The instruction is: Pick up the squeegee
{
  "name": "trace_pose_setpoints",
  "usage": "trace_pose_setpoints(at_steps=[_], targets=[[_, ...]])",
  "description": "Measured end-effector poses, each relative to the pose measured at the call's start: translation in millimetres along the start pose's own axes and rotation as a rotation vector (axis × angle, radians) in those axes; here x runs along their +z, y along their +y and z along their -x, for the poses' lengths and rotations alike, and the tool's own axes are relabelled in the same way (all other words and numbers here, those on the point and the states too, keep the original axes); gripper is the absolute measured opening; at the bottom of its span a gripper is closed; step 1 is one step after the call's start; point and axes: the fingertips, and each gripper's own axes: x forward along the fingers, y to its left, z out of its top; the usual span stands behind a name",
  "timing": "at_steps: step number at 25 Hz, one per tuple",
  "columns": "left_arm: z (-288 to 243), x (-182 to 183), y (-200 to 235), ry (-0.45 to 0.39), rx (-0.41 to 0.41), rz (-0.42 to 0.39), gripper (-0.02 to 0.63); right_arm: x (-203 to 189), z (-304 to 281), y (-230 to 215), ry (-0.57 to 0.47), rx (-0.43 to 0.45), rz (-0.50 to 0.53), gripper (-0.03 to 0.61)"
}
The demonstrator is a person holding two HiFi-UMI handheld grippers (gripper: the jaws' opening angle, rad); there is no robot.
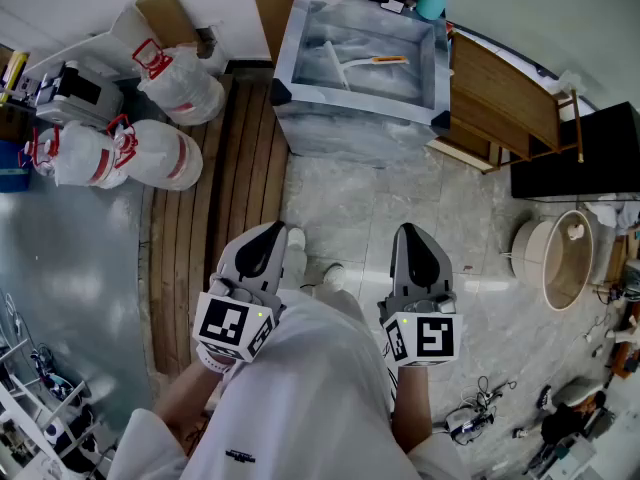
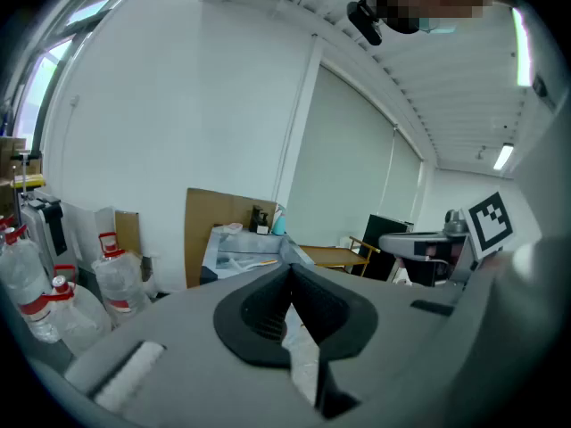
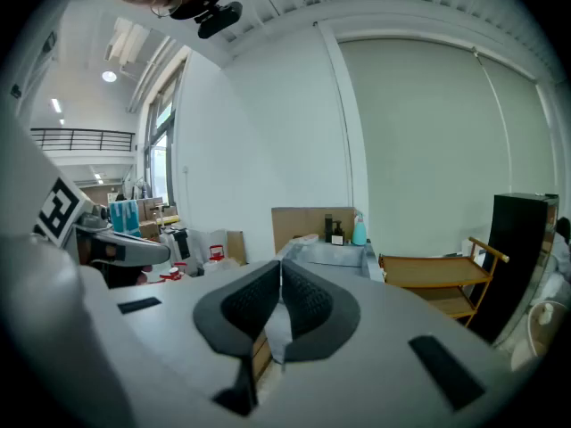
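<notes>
Head view, squeegee [image 1: 362, 64] lying inside tub [image 1: 287, 60]

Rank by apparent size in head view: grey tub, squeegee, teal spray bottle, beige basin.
1. grey tub
2. beige basin
3. squeegee
4. teal spray bottle; cropped by the frame edge, so unsure against the squeegee

My left gripper [image 1: 262, 240] and right gripper [image 1: 415, 240] are smooth, matt grey plastic shells, with black ribbed rubbery pads [image 2: 266, 312]. My white cloth coat [image 1: 300, 408] is matt and soft. The pale stone-patterned floor tiles [image 1: 400, 198] look glossy, the brown wooden floor slats [image 1: 215, 188] dull. Shiny crinkled film lines the grey box [image 1: 340, 128] holding the white plastic squeegee with an orange handle [image 1: 365, 63].
</notes>
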Motion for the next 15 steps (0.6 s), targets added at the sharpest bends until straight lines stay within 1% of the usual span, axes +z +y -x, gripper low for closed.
trace_pose_setpoints(at_steps=[4, 8, 11, 15], targets=[[24.4, -9.4, -41.7, 0.017, -0.015, -0.026, 0.005, -11.8, 40.4, 11.7, -0.004, 0.031, 0.017, 0.006], [36.6, -12.3, -71.6, 0.016, -0.053, -0.052, 0.005, -17.2, 66.5, 15.0, -0.016, 0.023, 0.023, 0.006], [38.6, -14.7, -77.3, 0.024, -0.069, -0.075, 0.005, -15.7, 77.7, 16.7, -0.037, -0.002, 0.009, 0.006], [38.4, -8.4, -68.9, 0.017, -0.088, -0.092, 0.005, -9.3, 81.0, 16.1, -0.081, -0.041, -0.056, 0.006]])
